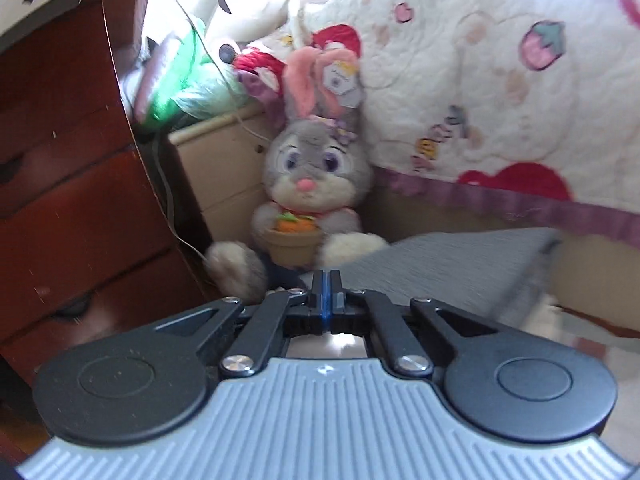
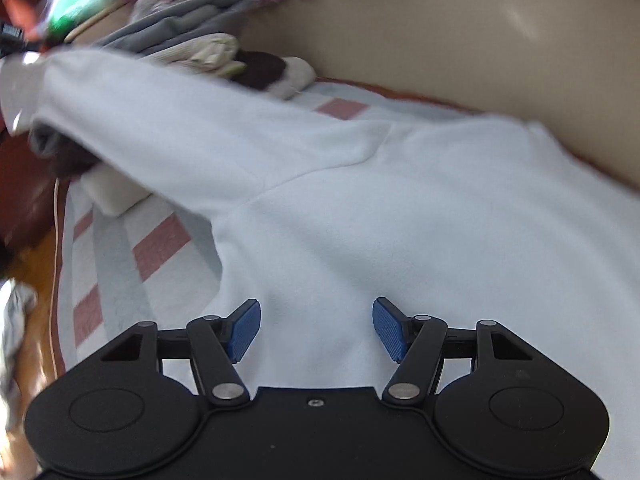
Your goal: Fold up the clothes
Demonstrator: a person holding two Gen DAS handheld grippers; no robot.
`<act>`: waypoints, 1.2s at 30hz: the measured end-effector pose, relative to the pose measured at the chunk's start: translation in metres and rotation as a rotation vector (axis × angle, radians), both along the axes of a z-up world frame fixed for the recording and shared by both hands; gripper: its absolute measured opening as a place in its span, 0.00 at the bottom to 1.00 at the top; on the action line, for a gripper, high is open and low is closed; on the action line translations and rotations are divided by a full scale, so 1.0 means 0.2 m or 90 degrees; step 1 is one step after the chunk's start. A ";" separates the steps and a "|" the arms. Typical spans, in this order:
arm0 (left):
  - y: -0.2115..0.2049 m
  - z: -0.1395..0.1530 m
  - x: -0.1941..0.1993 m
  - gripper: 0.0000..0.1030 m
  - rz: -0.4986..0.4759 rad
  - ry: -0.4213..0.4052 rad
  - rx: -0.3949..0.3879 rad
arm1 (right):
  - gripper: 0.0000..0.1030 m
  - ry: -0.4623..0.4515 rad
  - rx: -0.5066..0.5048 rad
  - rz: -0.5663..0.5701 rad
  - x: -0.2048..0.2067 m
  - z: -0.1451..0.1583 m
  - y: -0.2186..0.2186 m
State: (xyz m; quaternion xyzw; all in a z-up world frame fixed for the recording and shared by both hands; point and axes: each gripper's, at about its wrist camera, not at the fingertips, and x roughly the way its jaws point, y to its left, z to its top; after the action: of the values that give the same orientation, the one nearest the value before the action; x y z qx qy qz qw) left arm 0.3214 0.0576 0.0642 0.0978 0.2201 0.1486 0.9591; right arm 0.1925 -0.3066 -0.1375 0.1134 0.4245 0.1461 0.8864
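Directly beneath and ahead of the right tongs (image 2: pixel 316 332), a pale blue-white fleece long-sleeved top (image 2: pixel 360 200) lies on a bed cover striped in pink, grey and white (image 2: pixel 160 248). The right tongs hang spread wide over the body panel, and nothing is between their blue pads (image 2: pixel 244 330).

The body lies flat and smooth, with no fold in it that shows. One sleeve (image 2: pixel 160 120) rises off the cover, up and to the left of the right tongs. The left tongs (image 1: pixel 327 292) are pressed fully together. Greyish cloth (image 1: pixel 440 272) runs from their tips off to the right, so they appear to pinch the sleeve's end.

Judged stage: the first sleeve fold is in hand. Laying that sleeve, the second sleeve and the body folds are yet to come. The second sleeve is not in view.

Count:
- One top is being worked.
- One heap of already bundled garments (image 2: pixel 224 56) sits beyond the right tongs, with grey, cream, dark brown and beige pieces. That makes at least four, though blur prevents an exact count.
- One white folded block (image 2: pixel 116 196) lies under the raised sleeve.

Ahead of the left tongs:
- One grey plush rabbit holding a pot (image 1: pixel 312 176).
- One white quilt with red hearts and strawberries (image 1: pixel 480 80).
- One red-brown wooden chest of drawers (image 1: pixel 60 200), at the left.
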 end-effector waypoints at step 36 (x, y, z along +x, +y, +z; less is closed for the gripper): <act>-0.39 -1.15 -1.38 0.64 -0.349 0.446 -0.214 | 0.78 0.070 0.139 -0.270 -1.93 0.20 -1.21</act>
State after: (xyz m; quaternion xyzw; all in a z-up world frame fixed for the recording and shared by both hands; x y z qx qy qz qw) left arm 0.0454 -0.0204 -0.1658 0.0402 0.5171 -0.1894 0.8337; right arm -0.1927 -0.5479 -0.0982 0.3032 0.4205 -0.0046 0.8551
